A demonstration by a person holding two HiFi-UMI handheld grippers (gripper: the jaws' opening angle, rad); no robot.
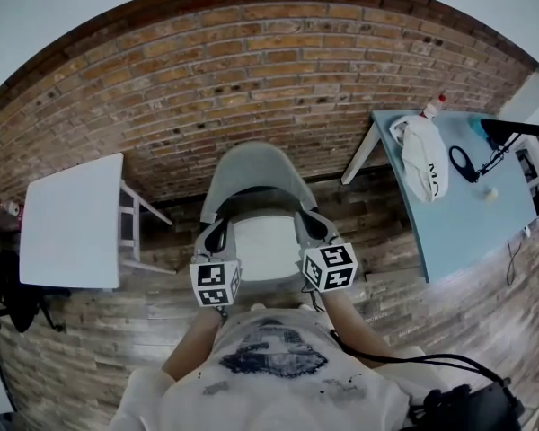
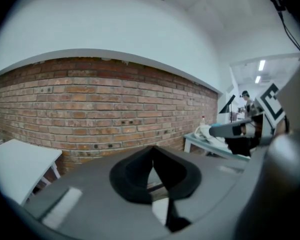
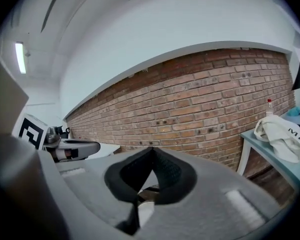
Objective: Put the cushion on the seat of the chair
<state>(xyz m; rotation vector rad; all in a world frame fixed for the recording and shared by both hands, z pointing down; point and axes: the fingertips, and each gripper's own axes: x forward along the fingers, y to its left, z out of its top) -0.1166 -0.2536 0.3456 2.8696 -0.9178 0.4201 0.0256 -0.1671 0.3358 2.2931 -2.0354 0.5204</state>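
A grey shell chair [image 1: 254, 167] stands before me against the brick wall. The white cushion [image 1: 262, 250] lies flat on its seat. My left gripper [image 1: 223, 221] hangs over the cushion's left edge and my right gripper [image 1: 303, 214] over its right edge. In the left gripper view the black pads [image 2: 140, 176] of the left gripper [image 2: 153, 153] meet at their tips with nothing between them. The right gripper [image 3: 151, 152] looks the same in its own view, pads closed and empty. Both point at the brick wall, above the cushion.
A white table [image 1: 72, 218] stands at the left. A light blue table [image 1: 472, 218] at the right carries a white bag [image 1: 425, 162], a bottle [image 1: 434, 106] and a black lamp [image 1: 508, 131]. A black cable [image 1: 404, 359] runs by my right side.
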